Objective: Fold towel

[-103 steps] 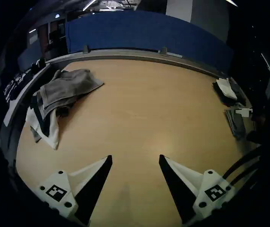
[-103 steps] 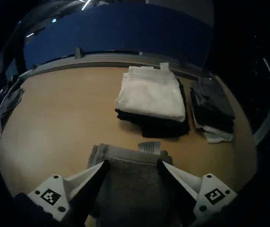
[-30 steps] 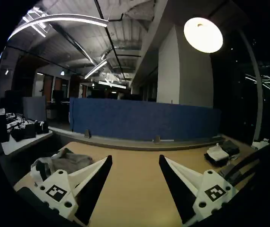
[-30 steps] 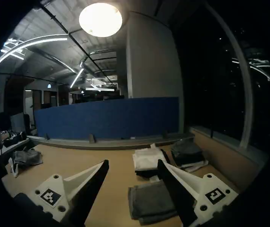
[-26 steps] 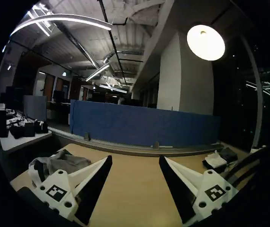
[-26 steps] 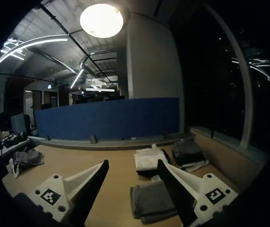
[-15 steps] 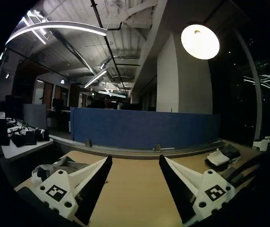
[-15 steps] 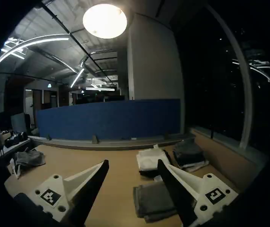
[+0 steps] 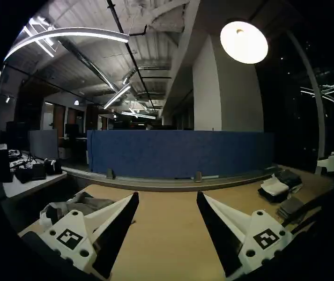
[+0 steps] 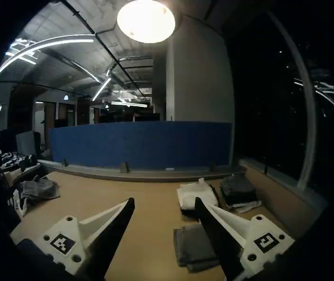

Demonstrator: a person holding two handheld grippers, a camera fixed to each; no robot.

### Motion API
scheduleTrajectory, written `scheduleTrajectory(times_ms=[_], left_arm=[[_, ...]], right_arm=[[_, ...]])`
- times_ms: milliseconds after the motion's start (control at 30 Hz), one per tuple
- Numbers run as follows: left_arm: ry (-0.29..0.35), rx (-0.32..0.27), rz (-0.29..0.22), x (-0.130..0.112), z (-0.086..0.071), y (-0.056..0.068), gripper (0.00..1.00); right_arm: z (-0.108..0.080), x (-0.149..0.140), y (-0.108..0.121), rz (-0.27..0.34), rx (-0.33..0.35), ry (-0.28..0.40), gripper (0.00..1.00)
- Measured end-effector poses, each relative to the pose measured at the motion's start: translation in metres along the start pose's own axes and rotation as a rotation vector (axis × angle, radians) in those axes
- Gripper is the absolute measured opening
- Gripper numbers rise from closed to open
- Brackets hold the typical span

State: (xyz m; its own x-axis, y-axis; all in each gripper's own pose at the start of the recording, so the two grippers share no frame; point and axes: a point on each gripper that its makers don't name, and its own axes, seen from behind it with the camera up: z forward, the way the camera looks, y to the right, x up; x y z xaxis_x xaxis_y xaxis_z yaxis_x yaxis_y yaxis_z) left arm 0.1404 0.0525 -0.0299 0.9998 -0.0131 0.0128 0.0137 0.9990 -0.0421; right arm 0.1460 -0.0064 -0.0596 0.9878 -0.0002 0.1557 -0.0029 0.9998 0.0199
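We see left hand-held gripper wide, empty; right hand-held gripper wide, empty; folded grey towel on bench, lower centre.

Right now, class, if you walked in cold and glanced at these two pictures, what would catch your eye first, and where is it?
The bright round ceiling lamp overhead stands out first, above the long blue partition along the far edge of the wooden table. Next, a folded grey towel lies on the table just ahead of the open right gripper, with neat towel stacks behind it and a crumpled pile far left.
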Motion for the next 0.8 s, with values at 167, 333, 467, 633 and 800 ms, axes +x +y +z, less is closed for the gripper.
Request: scheduleTrajectory(times_ms=[167, 333, 467, 633, 800], left_arm=[[-0.011, 0.007, 0.054, -0.018, 0.003, 0.004, 0.92], [-0.007, 0.018, 0.077, -0.036, 0.006, 0.002, 0.92], [0.004, 0.028, 0.075, -0.050, 0.009, -0.007, 0.92], [0.015, 0.033, 0.076, -0.069, 0.013, -0.022, 0.92], [0.039, 0.027, 0.055, -0.084, 0.016, -0.030, 0.92]], right_arm=[[0.004, -0.007, -0.010, -0.023, 0.012, -0.018, 1.00], [0.012, -0.011, -0.018, -0.026, 0.017, -0.023, 1.00], [0.019, -0.008, -0.025, -0.032, 0.021, -0.018, 1.00], [0.028, -0.009, -0.035, -0.058, 0.022, -0.012, 1.00], [0.037, -0.016, -0.053, -0.078, 0.035, -0.009, 1.00]])
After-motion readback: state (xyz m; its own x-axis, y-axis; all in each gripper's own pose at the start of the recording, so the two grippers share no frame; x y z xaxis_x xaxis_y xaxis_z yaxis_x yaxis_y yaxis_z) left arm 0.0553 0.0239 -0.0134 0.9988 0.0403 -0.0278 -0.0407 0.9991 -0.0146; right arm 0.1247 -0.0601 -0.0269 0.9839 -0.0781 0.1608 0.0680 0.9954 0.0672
